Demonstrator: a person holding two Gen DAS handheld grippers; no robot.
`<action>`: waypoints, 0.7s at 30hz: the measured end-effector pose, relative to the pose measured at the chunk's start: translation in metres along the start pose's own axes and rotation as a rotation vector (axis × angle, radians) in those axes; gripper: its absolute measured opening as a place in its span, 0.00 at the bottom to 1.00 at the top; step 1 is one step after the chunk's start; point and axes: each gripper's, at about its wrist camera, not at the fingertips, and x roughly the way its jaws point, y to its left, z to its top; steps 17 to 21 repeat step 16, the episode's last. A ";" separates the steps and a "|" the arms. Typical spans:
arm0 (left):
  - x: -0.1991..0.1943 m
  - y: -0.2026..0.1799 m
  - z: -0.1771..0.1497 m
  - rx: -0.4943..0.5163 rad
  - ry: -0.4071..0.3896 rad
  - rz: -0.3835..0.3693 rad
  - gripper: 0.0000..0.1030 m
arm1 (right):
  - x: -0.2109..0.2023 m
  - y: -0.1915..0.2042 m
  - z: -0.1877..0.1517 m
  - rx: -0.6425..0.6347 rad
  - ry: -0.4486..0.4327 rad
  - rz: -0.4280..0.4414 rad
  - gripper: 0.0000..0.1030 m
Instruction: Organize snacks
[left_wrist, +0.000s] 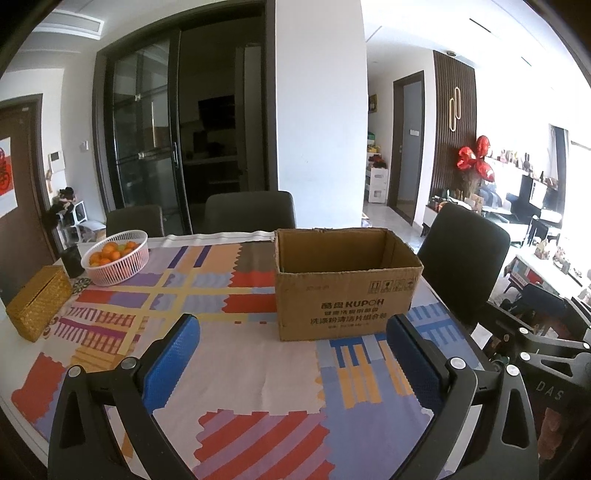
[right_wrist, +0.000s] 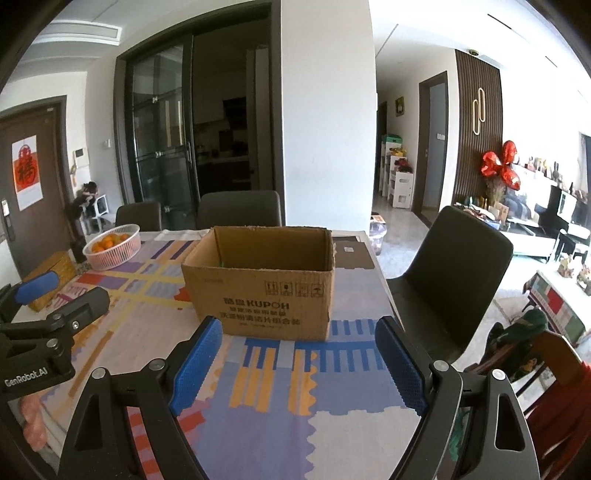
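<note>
2 grippers are hovering in front of the cardboard box (left_wrist: 347, 284), and you are holding both released, nothing between the blue pads. Your left gripper (left_wrist: 293, 350) is facing the box's printed front from its left; your right gripper (right_wrist: 299, 350) is facing it almost squarely. Only the right wrist view is showing a flat brown flap (right_wrist: 351, 254) lying on the patterned tablecloth (right_wrist: 258, 387) just right of the box, plus your left gripper's side. The box is standing upright, top open, its interior looking bare from here. A pink basket of oranges (left_wrist: 115, 256) and a woven tissue box (left_wrist: 37, 301) are sitting well left of the box.
</note>
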 end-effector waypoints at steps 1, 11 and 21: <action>-0.001 0.000 0.000 0.000 -0.001 0.000 1.00 | -0.001 0.000 0.000 0.001 -0.002 -0.001 0.83; -0.003 -0.002 -0.002 0.003 -0.004 0.014 0.99 | -0.006 0.000 0.000 0.001 -0.002 -0.001 0.83; -0.003 -0.001 -0.002 -0.003 0.001 0.018 0.99 | -0.008 0.000 0.000 0.000 -0.002 0.000 0.83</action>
